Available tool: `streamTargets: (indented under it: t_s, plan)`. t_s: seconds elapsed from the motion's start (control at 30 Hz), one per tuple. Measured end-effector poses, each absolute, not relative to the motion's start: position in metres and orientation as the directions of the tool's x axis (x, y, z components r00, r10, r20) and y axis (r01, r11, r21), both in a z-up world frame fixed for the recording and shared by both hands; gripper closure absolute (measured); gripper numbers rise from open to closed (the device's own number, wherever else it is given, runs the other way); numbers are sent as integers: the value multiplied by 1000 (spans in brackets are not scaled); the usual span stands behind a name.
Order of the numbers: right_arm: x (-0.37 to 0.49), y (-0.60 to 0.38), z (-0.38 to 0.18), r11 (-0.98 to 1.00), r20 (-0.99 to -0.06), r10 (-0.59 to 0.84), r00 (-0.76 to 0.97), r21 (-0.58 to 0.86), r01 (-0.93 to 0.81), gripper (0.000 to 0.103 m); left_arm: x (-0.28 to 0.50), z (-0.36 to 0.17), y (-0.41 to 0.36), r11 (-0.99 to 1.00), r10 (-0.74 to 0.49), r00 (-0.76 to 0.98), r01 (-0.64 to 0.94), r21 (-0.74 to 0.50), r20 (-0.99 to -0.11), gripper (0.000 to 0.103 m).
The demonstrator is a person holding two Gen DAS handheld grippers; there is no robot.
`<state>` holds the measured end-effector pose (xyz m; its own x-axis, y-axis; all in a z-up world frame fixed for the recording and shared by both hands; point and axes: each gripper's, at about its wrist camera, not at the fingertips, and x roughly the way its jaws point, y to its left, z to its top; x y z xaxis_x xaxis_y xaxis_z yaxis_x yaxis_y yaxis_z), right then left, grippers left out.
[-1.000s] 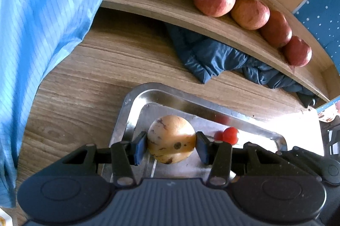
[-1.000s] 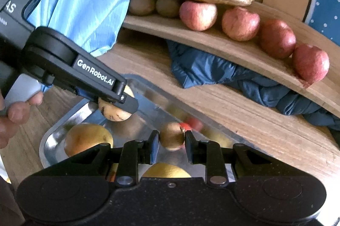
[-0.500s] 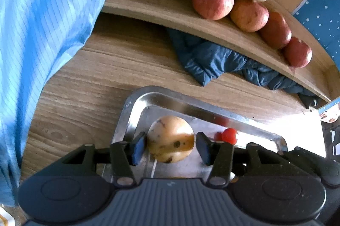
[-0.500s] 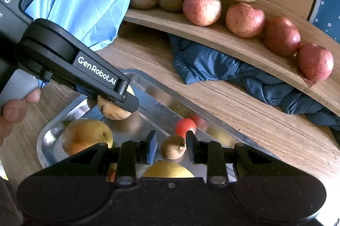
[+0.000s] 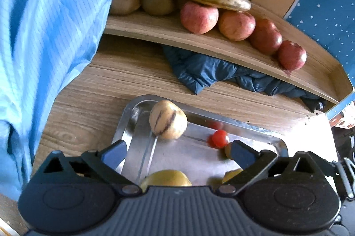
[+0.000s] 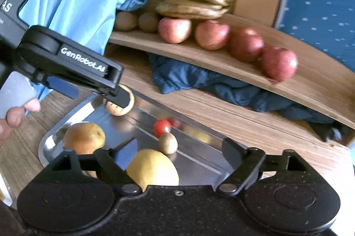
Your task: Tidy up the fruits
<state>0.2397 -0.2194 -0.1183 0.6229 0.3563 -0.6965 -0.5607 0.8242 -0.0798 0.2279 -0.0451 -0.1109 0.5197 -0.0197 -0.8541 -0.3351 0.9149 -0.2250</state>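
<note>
On the steel tray (image 5: 275, 141) both fruits are down: your left gripper (image 5: 177, 152) has just let its fingers swing wide, leaving the striped pale melon (image 5: 168, 122) at the tray's far-left corner. Your right gripper (image 6: 175, 155) has just spread too, dropping the small kiwi (image 6: 168, 143) mid-tray, beside the cherry tomato (image 6: 162, 127). I'd lift straight off so nothing rolls. That melon's creamy, purple-streaked, egg-shaped; the kiwi's brown and fuzzy.

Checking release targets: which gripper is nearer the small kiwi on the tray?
Right. The right gripper sits open just behind the kiwi; the left gripper is over the tray's far left corner, by the striped melon.
</note>
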Motion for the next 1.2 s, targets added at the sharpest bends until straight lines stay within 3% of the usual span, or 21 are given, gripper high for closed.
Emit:
streamTargets:
  t_s: [0.1, 0.33, 0.7, 1.2]
  plan:
    - [230, -235, -112, 850, -674, 338, 657, -80, -520, 5, 217, -104, -52, 914, 16, 542, -348, -207, -840, 1]
    - [211, -264, -99, 902, -615, 299, 730, -67, -426, 1, 189, -95, -65, 913, 104, 583, -377, -155, -806, 1]
    - [174, -288, -88, 931, -526, 318, 789, 18, -364, 1, 144, -79, -79, 936, 188, 626, -347, -54, -756, 1]
    - [150, -275, -71, 946, -494, 288, 820, 16, -323, 1, 113, -64, -66, 951, 174, 716, -301, -74, -676, 1]
